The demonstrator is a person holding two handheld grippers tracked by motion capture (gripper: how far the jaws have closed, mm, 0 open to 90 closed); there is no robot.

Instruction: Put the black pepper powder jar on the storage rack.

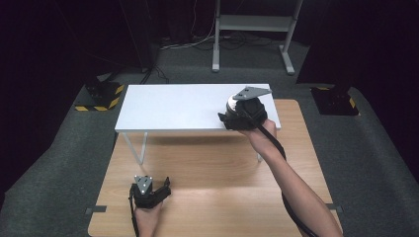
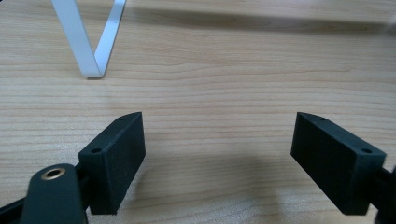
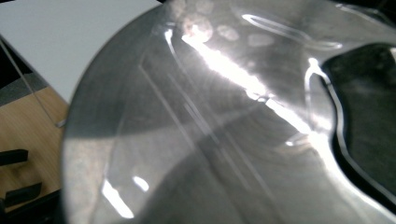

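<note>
Two grippers: left gripper (image 1: 148,190) jaws apart over wooden table (image 1: 207,197); right gripper (image 1: 244,114) (grip unclear) beside shiny metal object (image 3: 224,130) on white shelf (image 1: 173,106).

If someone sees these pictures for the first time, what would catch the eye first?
Probably the white shelf standing on the wooden table, with the right gripper at a shiny metal object at its right end. That object looms large and blurred in the right gripper view. The left gripper hangs open over bare wood near the table's front.
</note>
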